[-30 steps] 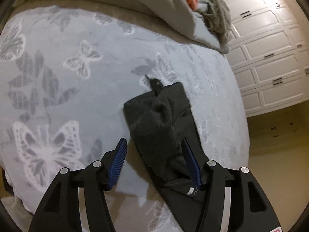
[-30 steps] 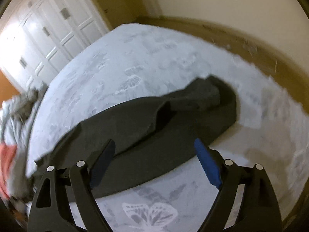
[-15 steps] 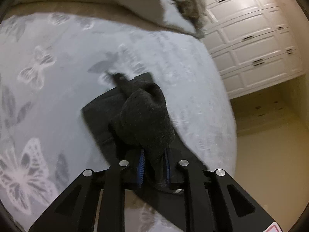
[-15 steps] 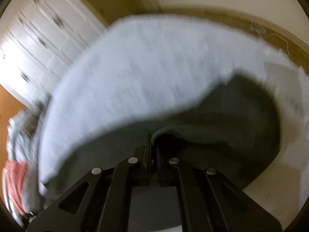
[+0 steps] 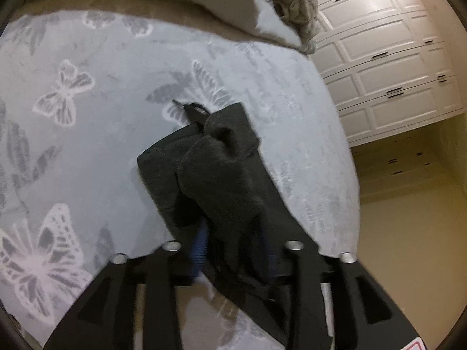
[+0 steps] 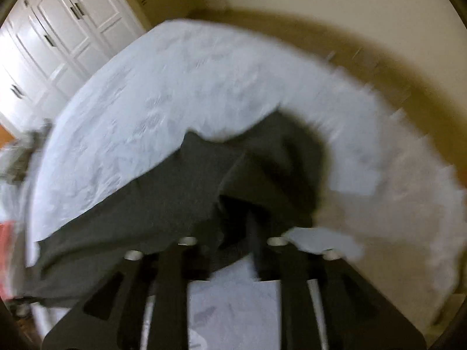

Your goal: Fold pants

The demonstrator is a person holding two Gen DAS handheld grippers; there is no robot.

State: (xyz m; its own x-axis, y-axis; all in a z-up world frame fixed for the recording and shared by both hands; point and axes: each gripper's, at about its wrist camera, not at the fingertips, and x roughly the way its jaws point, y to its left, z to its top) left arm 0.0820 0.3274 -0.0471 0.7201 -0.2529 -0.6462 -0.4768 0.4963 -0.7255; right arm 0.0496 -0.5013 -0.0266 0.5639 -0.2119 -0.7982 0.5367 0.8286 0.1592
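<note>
While the pale grey butterfly-print bedspread [image 5: 87, 145] carries the dark charcoal fleece pants [image 5: 221, 175] along its wardrobe-side edge, long axis running away from both claws, left gripper [image 5: 233, 248] and right gripper [image 6: 230, 239], jaws just reopening, bracket bunched cloth, grip uncertain.

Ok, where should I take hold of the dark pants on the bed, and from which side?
Probably the raised ridge of the dark pants, where the cloth humps up off the butterfly bedspread. Come down from the near end, with the pinch across the ridge; the flat edges lie tight against the bedding and give less to catch.
</note>
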